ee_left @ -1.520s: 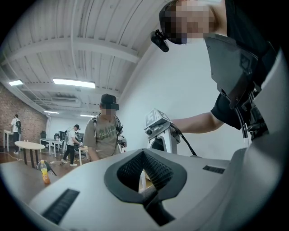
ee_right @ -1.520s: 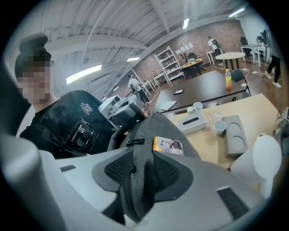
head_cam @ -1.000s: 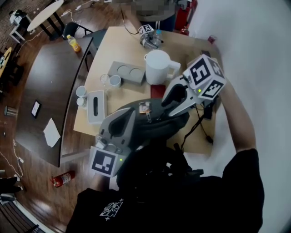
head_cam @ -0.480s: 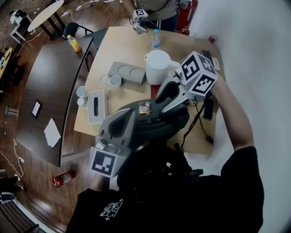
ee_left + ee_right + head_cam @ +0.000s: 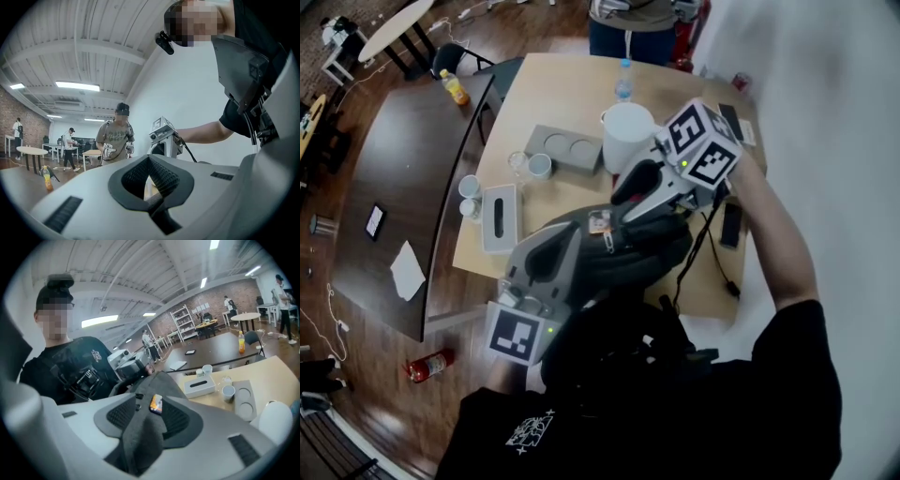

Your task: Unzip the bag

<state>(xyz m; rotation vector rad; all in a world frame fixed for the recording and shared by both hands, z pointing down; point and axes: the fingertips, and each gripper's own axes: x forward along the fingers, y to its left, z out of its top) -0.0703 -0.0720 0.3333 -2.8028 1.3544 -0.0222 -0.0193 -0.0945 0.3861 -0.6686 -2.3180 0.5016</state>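
No legible word, number or brand in any view. Black-and-white square patterns, not characters, on the cube [image 5: 703, 148] of the right gripper [image 5: 623, 202] at 1 o'clock of the head view, and on the cube [image 5: 517, 335] of the left gripper [image 5: 572, 232] at 7 o'clock. White emblem [image 5: 528, 431] on the black shirt [image 5: 675, 412] at 6 o'clock: too small to read. Orange tag [image 5: 599, 222] on the bag [image 5: 652, 253], near centre: print blurred.
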